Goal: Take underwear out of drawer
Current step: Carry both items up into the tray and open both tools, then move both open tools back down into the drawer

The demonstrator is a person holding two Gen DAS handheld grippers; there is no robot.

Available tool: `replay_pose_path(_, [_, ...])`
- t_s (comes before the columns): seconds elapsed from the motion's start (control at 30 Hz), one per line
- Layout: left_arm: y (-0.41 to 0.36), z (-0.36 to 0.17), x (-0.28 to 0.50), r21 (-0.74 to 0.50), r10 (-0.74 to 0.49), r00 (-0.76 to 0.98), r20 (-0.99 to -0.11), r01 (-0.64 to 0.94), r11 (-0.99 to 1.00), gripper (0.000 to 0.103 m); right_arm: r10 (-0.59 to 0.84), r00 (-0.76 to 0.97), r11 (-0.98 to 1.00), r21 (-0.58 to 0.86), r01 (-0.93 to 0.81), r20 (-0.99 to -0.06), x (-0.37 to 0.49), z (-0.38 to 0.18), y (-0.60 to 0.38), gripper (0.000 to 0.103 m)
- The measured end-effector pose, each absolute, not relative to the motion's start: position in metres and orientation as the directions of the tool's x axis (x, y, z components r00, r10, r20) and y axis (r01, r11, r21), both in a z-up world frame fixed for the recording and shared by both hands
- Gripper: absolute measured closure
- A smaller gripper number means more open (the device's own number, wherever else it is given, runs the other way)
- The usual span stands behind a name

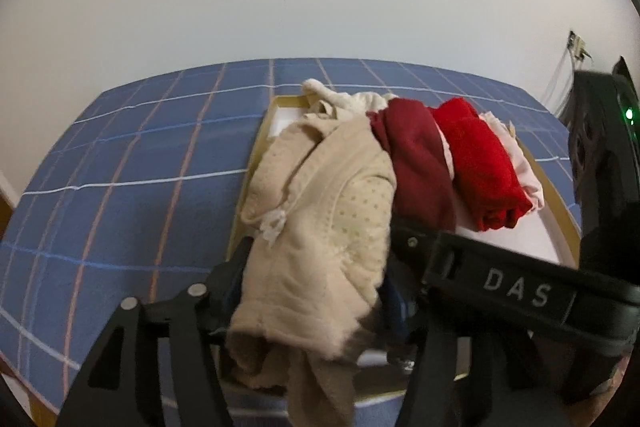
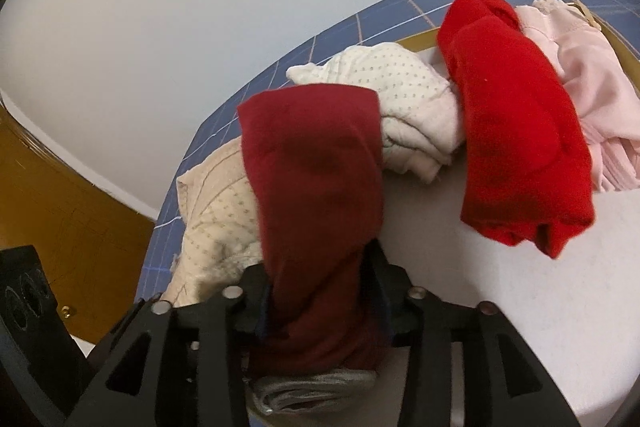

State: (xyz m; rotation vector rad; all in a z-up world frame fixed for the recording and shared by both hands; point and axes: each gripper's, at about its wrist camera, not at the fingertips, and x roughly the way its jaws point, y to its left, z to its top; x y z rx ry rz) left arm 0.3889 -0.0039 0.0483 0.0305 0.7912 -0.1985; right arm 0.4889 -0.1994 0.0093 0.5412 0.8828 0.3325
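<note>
A shallow drawer with a wooden rim (image 1: 256,147) and white floor (image 2: 520,287) lies on a blue checked cover. A beige dotted pair of underwear (image 1: 320,219) hangs over its left rim and runs down between the fingers of my left gripper (image 1: 316,283), whose jaws stand apart with the cloth loose. A dark red pair (image 2: 316,179) lies between the fingers of my right gripper (image 2: 320,279), also parted. In the drawer lie a bright red folded piece (image 2: 516,131), a pink one (image 2: 596,95) and a white dotted one (image 2: 400,95).
The blue checked cover (image 1: 132,163) spreads to the left and behind the drawer, up to a white wall. A brown wooden panel (image 2: 60,211) stands at the left. A grey folded cloth (image 2: 312,391) lies under the right gripper. The right gripper's black body (image 1: 516,291) sits close beside the left.
</note>
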Motion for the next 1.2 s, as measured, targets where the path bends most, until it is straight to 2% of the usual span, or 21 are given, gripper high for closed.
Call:
replay_pose_path(0.1, [-0.001, 0.061, 0.372, -0.011, -0.113, 0.726, -0.679, 0.143, 0.990, 0.006, 0.542, 0.601, 0.771, 0.632, -0.078, -0.587, 0.463, 0.021, -0.216, 0.048])
replay_pose_path(0.17, [0.003, 0.070, 0.357, -0.014, -0.106, 0.752, -0.650, 0.128, 0.992, 0.001, 0.551, 0.638, 0.761, 0.637, -0.121, -0.538, 0.446, 0.033, -0.222, 0.037])
replay_pose_path(0.33, [0.004, 0.080, 0.329, -0.041, -0.111, 0.764, -0.636, 0.111, 0.993, 0.001, 0.538, 0.684, 0.759, 0.636, -0.139, -0.493, 0.408, 0.050, -0.234, 0.035])
replay_pose_path(0.73, [-0.038, 0.077, 0.268, 0.046, -0.105, 0.781, -0.616, 0.169, 0.984, 0.000, 0.502, 0.708, 0.794, 0.590, -0.149, -0.497, 0.352, 0.053, -0.267, 0.035])
replay_pose_path(1.2, [-0.069, 0.048, 0.219, 0.103, -0.117, 0.748, -0.654, 0.241, 0.965, 0.000, 0.446, 0.715, 0.852, 0.499, -0.156, -0.538, 0.287, 0.038, -0.307, 0.035])
